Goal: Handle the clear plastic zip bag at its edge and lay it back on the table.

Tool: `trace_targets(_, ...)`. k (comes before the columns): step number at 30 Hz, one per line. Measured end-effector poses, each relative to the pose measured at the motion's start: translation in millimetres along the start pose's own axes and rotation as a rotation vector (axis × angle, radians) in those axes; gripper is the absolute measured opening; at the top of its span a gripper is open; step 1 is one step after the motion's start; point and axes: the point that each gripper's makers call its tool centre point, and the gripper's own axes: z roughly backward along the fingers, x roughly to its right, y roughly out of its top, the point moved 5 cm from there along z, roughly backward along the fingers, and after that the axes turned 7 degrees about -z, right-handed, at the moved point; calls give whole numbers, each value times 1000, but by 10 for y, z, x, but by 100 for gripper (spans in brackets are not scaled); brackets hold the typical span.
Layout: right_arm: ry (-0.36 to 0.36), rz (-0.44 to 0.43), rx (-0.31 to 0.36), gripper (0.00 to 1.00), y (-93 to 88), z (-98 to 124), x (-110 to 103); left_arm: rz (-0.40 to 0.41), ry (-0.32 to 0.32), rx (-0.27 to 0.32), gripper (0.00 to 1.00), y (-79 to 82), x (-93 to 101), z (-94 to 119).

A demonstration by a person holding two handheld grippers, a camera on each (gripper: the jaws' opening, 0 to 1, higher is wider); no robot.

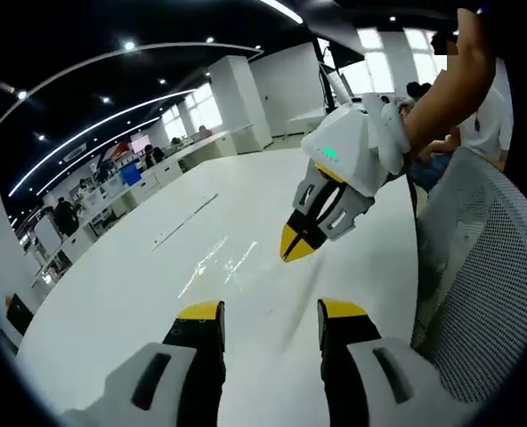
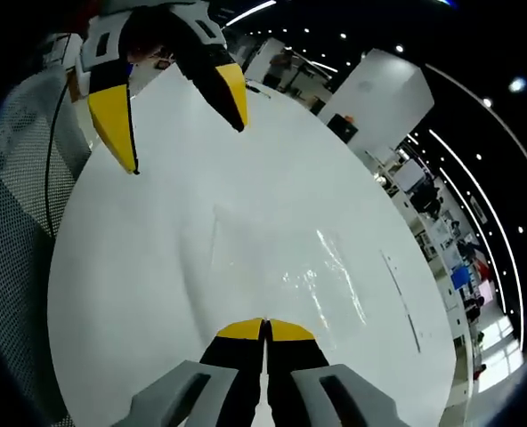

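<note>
The clear plastic zip bag (image 2: pixel 286 258) lies mostly flat on the white table (image 2: pixel 139 294), visible by its glints and faint outline. Its near edge runs up to the tips of my right gripper (image 2: pixel 265 327), whose jaws are shut on that edge. In the left gripper view the bag (image 1: pixel 219 264) glints just left of the right gripper (image 1: pixel 292 247), which hangs low over the table with its yellow tips together. My left gripper (image 1: pixel 271 311) is open with nothing between its jaws and hovers short of the bag. In the right gripper view it (image 2: pixel 179 116) reaches in from the top.
A grey mesh chair back (image 1: pixel 477 294) stands close at the table's edge. A thin strip (image 1: pixel 185 218) lies farther out on the table. Desks and people are in the background of the office.
</note>
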Motion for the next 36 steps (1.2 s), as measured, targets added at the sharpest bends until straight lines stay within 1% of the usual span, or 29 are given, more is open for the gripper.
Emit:
trace_targets(2,3,-11,-3,0,5,-48,-4,2,3,-6,40,-30,5,12)
trace_targets(7,9,-1,-12,1,-15,-108,-43,16,8,-15,40,-106,11,46)
trace_targets(9,10,5,-14,4,-27,-120,-52,25,12,-17,40,-121,16,57)
trace_targets(11,14,-2,-13,5,-36,-138,-66,34,16,-21,40,-151,17,63)
trace_targets(13,18,-4,-13,9,-44,-143,-77,41,19,-21,40,-165,24,61)
trace_targets(15,6,-7,-11,12,-53,-120,-75,42,19,-23,40,-181,35,53)
trace_targets(16,5,-38,-12,14,-64,-95,-76,43,18,-25,40,-189,39,49)
trace_targets(19,-6,-85,-14,24,-100,-19,-64,51,17,-23,41,-198,51,34)
trace_targets(21,-9,-131,5,29,-113,32,-64,55,16,-23,41,-216,56,23)
trace_targets(22,-5,-148,7,32,-120,45,-70,58,14,-25,41,-228,58,18)
trace_targets(23,-5,-184,6,34,-142,79,-66,61,12,-25,42,-240,60,11)
trace_targets(24,-4,-191,8,36,-154,101,-63,63,11,-25,42,-249,60,6)
trace_targets(25,-6,-219,17,39,-171,145,-65,65,10,-26,43,-255,60,4)
trace_targets(26,-13,-230,18,41,-187,170,-59,70,6,-26,43,-266,62,-4)
trace_targets(28,-36,-273,-3,42,-260,241,-47,73,3,-27,44,-280,64,-13)
trace_targets(31,-42,-351,22,48,-328,320,-34,89,1,-24,45,-289,62,-21)
trace_targets(33,-42,-368,24,51,-372,362,-35,100,0,-21,45,-290,58,-24)
trace_targets(36,-53,-436,44,57,-428,453,-33,118,6,-14,47,-295,46,-20)
